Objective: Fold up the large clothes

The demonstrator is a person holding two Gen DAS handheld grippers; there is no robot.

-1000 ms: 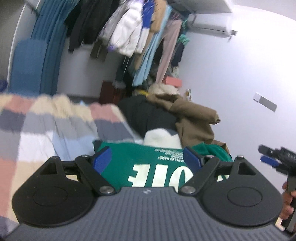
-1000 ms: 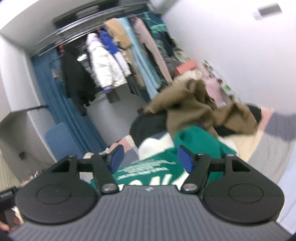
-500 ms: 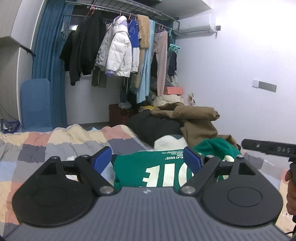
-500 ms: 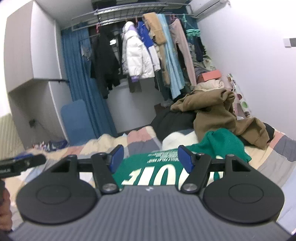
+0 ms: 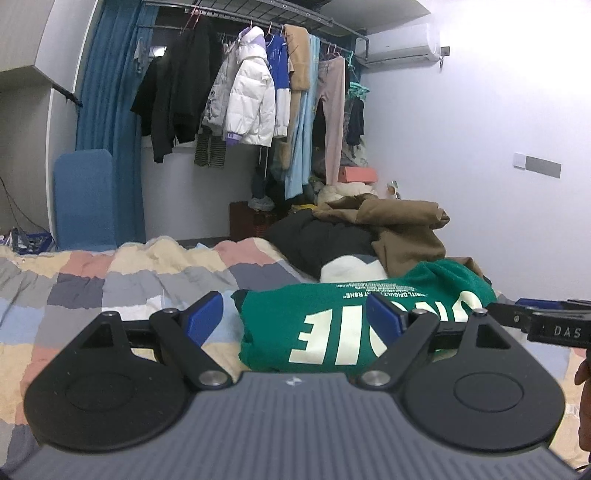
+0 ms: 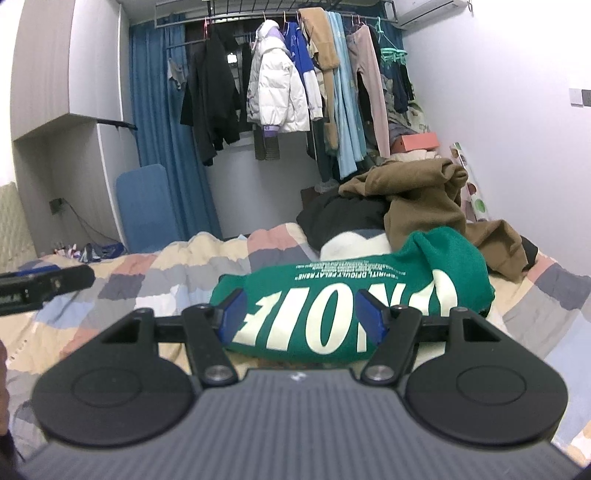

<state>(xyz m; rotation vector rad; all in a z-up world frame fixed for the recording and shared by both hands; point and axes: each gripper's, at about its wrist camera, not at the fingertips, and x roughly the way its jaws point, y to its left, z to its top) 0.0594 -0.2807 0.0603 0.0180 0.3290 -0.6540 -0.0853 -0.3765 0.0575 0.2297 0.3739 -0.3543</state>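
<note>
While lying folded on the patchwork bed (image 5: pixel 110 280), the green sweatshirt (image 5: pixel 332 325) is stretching its long axis across mid-frame, just ahead of both tools. Left hand-held gripper (image 5: pixel 295 319) is hovering spread and empty at its left end; right hand-held gripper (image 6: pixel 301 319), also spread, is facing its middle, seemingly nearer.

White walls (image 5: pixel 461 129); blue curtain (image 5: pixel 110 110); clothes rail (image 5: pixel 258 14).

Both views are evenly lit and sharp, without motion blur. Glare whitens the wall (image 5: pixel 517 44) at the upper right in the left wrist view (detail washes out there). Fisheye distortion bends the curtain (image 6: pixel 162 110) and corners; colours look cool and slightly dim.
</note>
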